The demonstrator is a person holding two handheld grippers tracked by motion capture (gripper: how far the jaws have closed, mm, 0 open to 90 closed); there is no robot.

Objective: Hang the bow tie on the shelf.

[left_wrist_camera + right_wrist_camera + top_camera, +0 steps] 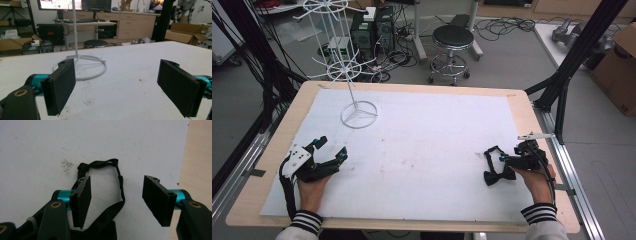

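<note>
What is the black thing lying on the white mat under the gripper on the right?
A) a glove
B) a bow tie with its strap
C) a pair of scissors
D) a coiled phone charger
B: the bow tie shows its knotted bow shape on the white mat, with a thin looped strap running out past the open jaws of the right gripper.

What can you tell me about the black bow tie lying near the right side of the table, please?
The black bow tie looks like soft fabric: a knotted bow with a thin strap that loops away from it across the white mat. It lies flat and slack near the mat's right edge. The right claw is open directly over it, its two pads straddling the strap; whether a pad touches the strap cannot be told. The strap carries a small slider or clasp.
</note>
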